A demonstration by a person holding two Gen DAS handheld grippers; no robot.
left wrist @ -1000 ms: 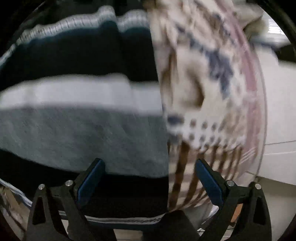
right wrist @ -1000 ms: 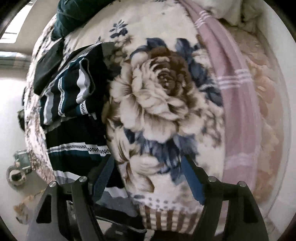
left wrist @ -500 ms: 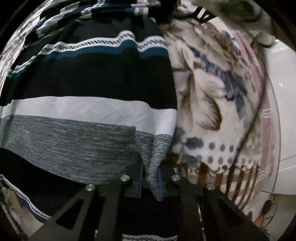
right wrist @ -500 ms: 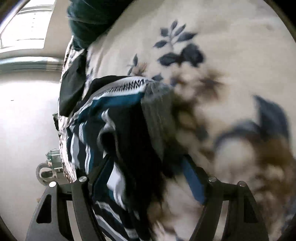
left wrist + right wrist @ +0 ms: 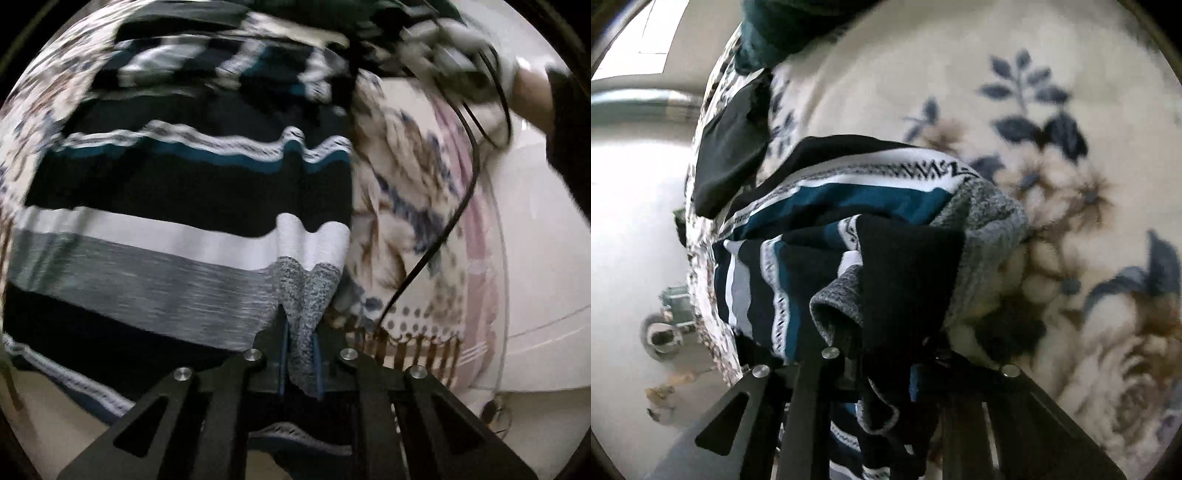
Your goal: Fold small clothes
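The left gripper (image 5: 300, 363) pinches the gray edge of the striped shirt (image 5: 184, 229). The right gripper (image 5: 886, 369) squeezes a bunched part of it too. The shirt lies on the flower blanket (image 5: 1052, 184), near its left edge.

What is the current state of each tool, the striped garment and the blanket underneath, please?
Left tool: shut on the grey band at the striped garment's edge.
Right tool: shut on a bunched fold of the same garment.
Striped garment: partly spread on the blanket, one end gathered and lifted, not yet folded flat.
Floral blanket: laid out under the garment.
Black cable: draped loosely across the blanket.
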